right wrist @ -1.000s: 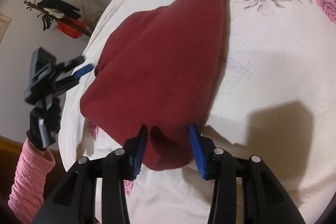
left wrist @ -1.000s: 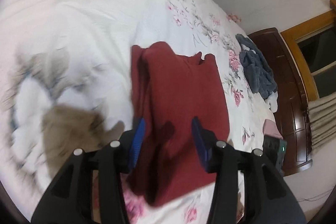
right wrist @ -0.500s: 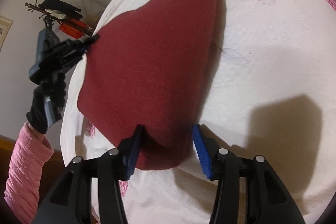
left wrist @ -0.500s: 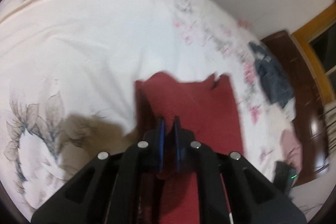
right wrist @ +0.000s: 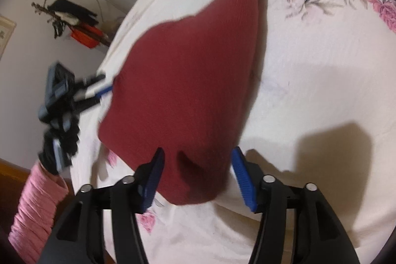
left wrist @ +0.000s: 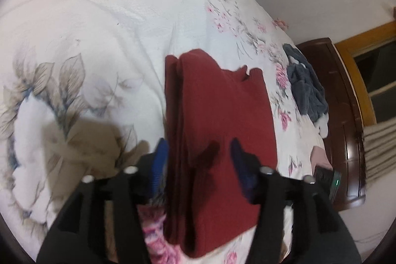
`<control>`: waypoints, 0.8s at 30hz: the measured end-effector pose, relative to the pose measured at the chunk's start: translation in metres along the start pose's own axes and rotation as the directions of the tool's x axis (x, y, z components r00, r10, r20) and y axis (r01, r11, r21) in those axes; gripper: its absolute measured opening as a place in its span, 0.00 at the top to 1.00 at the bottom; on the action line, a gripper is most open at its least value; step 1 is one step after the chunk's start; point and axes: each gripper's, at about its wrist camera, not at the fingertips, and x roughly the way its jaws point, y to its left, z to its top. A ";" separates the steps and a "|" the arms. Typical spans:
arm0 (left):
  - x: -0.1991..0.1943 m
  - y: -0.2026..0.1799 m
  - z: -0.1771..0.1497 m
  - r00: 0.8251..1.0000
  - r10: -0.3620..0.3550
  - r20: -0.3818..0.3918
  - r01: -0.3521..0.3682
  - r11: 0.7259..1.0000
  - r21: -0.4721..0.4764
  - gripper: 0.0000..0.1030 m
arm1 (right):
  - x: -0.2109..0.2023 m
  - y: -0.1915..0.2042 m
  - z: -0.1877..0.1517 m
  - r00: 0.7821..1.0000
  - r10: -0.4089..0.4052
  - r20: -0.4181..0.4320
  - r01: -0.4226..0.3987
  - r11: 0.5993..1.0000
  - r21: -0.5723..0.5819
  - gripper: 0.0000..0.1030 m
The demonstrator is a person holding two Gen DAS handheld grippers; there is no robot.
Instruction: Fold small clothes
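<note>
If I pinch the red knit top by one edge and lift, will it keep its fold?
Probably not: the red knit top looks soft and floppy, lying in loose layers on the bedspread. Likely light; the knit should grip, not slip.

The left gripper, clamped half a second ago, now gapes wide; the folded dark-red knit garment lies released. The right gripper has spread wider at six o'clock.

A bed covered with a white bedspread printed with pink flowers and grey-brown leaves carries everything. A dark red garment lies folded on it near the closer edge — long, narrow, several layers thick along one side. Farther along the same edge sits a crumpled blue-grey garment, well apart from the red one — a pale pink piece of cloth lies nearby.
</note>
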 end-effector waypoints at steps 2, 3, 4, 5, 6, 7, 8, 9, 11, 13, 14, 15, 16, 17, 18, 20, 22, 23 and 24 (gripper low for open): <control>0.007 0.004 -0.005 0.999 -0.019 -0.040 0.018 1.000 -0.019 0.41 | -0.005 -0.001 0.007 1.000 0.016 0.020 -0.017 1.000 0.022 0.34; 0.011 0.004 -0.006 0.998 -0.027 -0.057 0.026 1.000 -0.019 0.41 | -0.006 -0.003 0.011 0.999 0.023 0.026 -0.024 0.999 0.030 0.34; 0.017 0.002 -0.007 0.997 -0.037 -0.071 0.036 0.999 -0.011 0.41 | -0.006 -0.004 0.016 0.999 0.033 0.029 -0.034 0.999 0.042 0.33; 0.022 0.001 -0.008 0.996 -0.044 -0.080 0.044 0.999 -0.006 0.39 | -0.004 -0.005 0.020 0.999 0.041 0.029 -0.043 0.998 0.054 0.30; 0.027 0.001 -0.009 0.995 -0.049 -0.089 0.049 0.999 -0.004 0.37 | -0.003 -0.006 0.023 0.999 0.047 0.027 -0.048 0.997 0.065 0.29; 0.035 0.001 -0.009 0.993 -0.060 -0.101 0.060 0.998 -0.005 0.37 | -0.001 -0.008 0.027 0.998 0.055 0.023 -0.057 0.995 0.077 0.28; 0.041 0.000 -0.008 0.991 -0.069 -0.113 0.068 0.998 -0.007 0.36 | 0.003 -0.010 0.030 0.998 0.062 0.017 -0.064 0.994 0.084 0.28; 0.048 0.000 -0.007 0.989 -0.074 -0.125 0.073 0.997 -0.012 0.36 | 0.005 -0.010 0.032 0.998 0.066 0.014 -0.067 0.994 0.087 0.28; 0.063 0.002 -0.005 0.984 -0.075 -0.160 0.073 0.997 -0.018 0.36 | 0.014 -0.010 0.035 0.997 0.077 0.003 -0.077 0.992 0.096 0.26; 0.076 0.002 -0.003 0.983 -0.056 -0.177 0.055 0.998 -0.008 0.33 | 0.023 -0.013 0.037 0.996 0.084 -0.002 -0.084 0.991 0.105 0.26; 0.080 0.003 -0.003 0.981 -0.061 -0.184 0.061 0.998 -0.010 0.32 | 0.027 -0.016 0.039 0.996 0.088 -0.003 -0.087 0.990 0.110 0.25; 0.083 0.003 -0.003 0.980 -0.066 -0.187 0.064 0.998 -0.013 0.32 | 0.031 -0.018 0.041 0.995 0.096 -0.003 -0.095 0.989 0.116 0.25; 0.087 0.001 -0.002 0.979 -0.071 -0.189 0.070 0.997 -0.010 0.31 | 0.036 -0.020 0.043 0.994 0.110 -0.004 -0.109 0.986 0.125 0.24; 0.089 -0.001 -0.002 0.979 -0.074 -0.189 0.074 0.997 -0.004 0.31 | 0.040 -0.021 0.045 0.993 0.114 -0.004 -0.113 0.985 0.129 0.23; 0.092 -0.003 -0.001 0.979 -0.079 -0.189 0.081 0.997 0.000 0.31 | 0.046 -0.022 0.048 0.993 0.118 -0.007 -0.116 0.984 0.135 0.22; 0.099 -0.008 -0.002 0.977 -0.085 -0.196 0.089 0.996 0.009 0.32 | 0.057 -0.023 0.052 0.991 0.131 -0.018 -0.127 0.981 0.146 0.20; 0.102 -0.011 -0.001 0.977 -0.087 -0.196 0.093 0.996 0.019 0.44 | 0.067 -0.023 0.055 0.990 0.140 -0.017 -0.135 0.979 0.153 0.21; 0.104 -0.012 -0.001 0.978 -0.082 -0.192 0.088 0.996 0.021 0.55 | 0.069 -0.022 0.057 0.991 0.134 -0.008 -0.131 0.980 0.150 0.27; 0.104 -0.012 -0.001 0.980 -0.075 -0.183 0.080 0.997 0.021 0.63 | 0.069 -0.019 0.057 0.993 0.121 0.005 -0.120 0.982 0.145 0.32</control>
